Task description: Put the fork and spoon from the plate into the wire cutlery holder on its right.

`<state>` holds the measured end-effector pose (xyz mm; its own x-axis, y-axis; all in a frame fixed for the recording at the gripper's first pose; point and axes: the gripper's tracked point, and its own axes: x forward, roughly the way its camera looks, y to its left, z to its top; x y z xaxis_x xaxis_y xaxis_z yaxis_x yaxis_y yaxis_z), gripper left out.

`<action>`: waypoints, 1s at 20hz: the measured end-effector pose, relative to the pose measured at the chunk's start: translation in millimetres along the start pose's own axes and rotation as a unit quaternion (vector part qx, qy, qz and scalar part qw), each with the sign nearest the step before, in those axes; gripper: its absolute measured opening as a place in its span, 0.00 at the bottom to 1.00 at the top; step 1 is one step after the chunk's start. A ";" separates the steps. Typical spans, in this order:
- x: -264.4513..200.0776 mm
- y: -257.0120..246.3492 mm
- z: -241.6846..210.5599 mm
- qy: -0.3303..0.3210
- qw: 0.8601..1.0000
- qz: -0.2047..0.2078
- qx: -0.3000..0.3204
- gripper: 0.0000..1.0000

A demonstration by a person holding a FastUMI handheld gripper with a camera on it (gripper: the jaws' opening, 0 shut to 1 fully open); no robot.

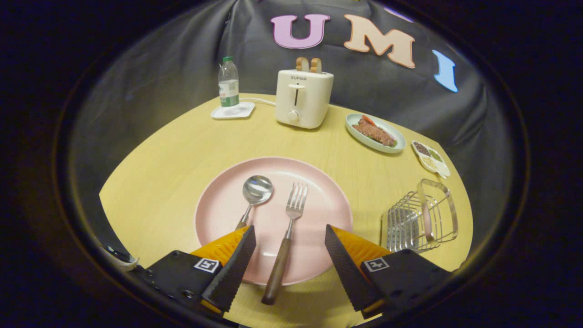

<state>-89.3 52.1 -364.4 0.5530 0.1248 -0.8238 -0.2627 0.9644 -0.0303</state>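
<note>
Fingers (290,234) spread apart, straddling the fork (286,241) handle on the plate (319,200). Closing off-center could skid it into the spoon (254,193) just left.

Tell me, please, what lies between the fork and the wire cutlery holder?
In the gripper view, between the fork and the wire cutlery holder lie bare pink plate, the open gripper's right finger, then table.

spoon (255,196) handle behind left finger (232,266)
</note>
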 end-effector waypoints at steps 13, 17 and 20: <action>19.9 -0.2 -10.5 0.039 0.999 -0.003 0.008 0.26; 13.5 -2.2 -9.0 0.048 0.999 -0.001 0.021 0.14; 11.0 1.8 -8.4 0.054 0.998 0.013 0.022 0.08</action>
<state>-90.3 53.3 -378.3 0.4574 0.1268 -0.8802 -0.2395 0.9708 0.0154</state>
